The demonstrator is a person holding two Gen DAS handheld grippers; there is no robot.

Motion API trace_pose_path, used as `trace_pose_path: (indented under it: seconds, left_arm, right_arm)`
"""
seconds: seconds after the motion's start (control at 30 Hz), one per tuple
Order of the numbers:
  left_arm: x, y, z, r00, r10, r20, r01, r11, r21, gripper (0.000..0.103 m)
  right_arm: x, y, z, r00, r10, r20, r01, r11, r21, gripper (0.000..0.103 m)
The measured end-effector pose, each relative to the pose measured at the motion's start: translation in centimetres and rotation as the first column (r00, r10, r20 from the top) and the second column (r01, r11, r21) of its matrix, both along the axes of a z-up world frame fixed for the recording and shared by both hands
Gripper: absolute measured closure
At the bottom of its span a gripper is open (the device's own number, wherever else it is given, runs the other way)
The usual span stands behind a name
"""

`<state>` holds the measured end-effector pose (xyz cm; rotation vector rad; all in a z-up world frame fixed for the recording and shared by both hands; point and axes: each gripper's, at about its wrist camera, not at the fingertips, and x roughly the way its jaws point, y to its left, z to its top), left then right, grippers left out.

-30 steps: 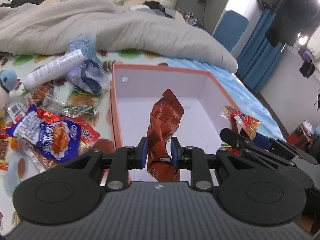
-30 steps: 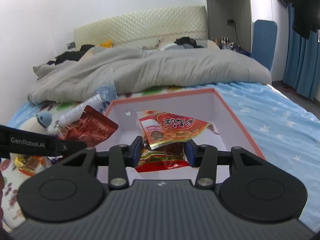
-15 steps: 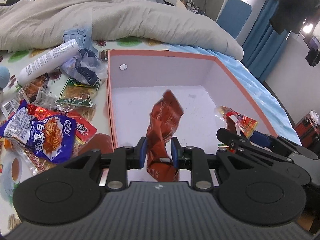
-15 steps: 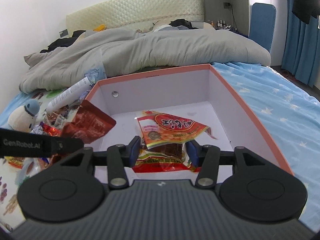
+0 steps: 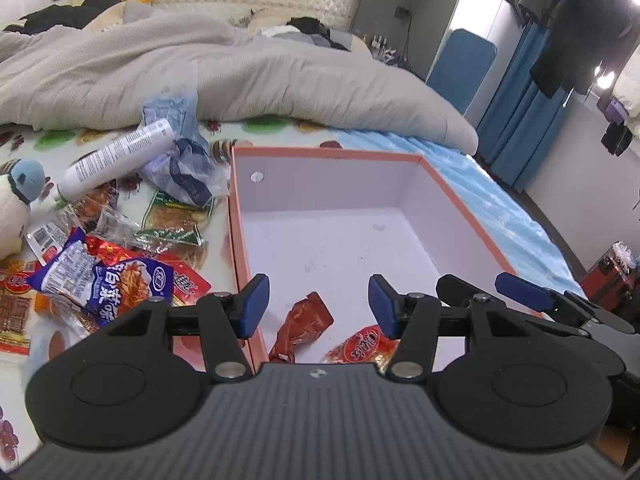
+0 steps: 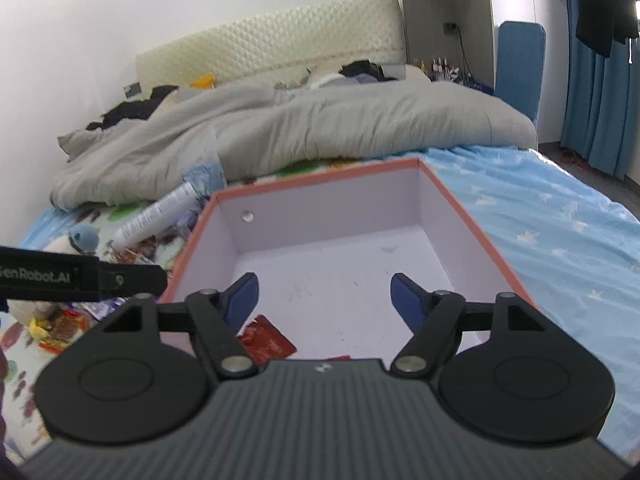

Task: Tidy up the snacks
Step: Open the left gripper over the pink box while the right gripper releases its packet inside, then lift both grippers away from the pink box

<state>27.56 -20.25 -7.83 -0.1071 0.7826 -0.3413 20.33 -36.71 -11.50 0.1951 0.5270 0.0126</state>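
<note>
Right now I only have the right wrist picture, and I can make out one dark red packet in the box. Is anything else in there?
Observer: Yes. The left wrist view shows an orange-red packet lying beside the dark red packet on the floor of the box.
Operator: Is the other claw holding something?
Observer: No. The left gripper is open, with nothing between its blue pads.
Operator: Which snacks are outside the box?
Observer: Several lie to the left of it, among them a blue-and-white packet and a green packet.
</note>
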Motion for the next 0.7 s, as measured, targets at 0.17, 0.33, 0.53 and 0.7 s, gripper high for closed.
trace_pose_path:
  seconds: [0.17,0.33,0.53,0.7]
  left_arm:
    - [-1.9,1.0,2.4,0.999,0.008,0.054,-0.007,1.0,-0.014,0.042]
    - [-4.2,2.0,4.6,0.995,0.021,0.101,-0.018,0.999,-0.031,0.042]
    - [-6.8,3.8,6.5,0.99,0.03,0.138,-0.024,0.999,-0.044,0.042]
    - [-8.9,6.1,7.5,0.985,0.066,0.16,-0.058,0.997,-0.055,0.042]
  right_arm:
    - [-1.7,0.2,2.0,0.999,0.006,0.05,-0.006,1.0,0.012,0.029]
    - [-3.2,0.9,4.0,0.995,0.021,0.096,-0.022,1.0,0.009,0.029]
    - [-5.1,2.4,5.9,0.988,0.049,0.146,-0.049,0.999,-0.003,0.029]
    - [-6.3,4.0,7.1,0.981,0.081,0.177,-0.08,0.997,-0.012,0.029]
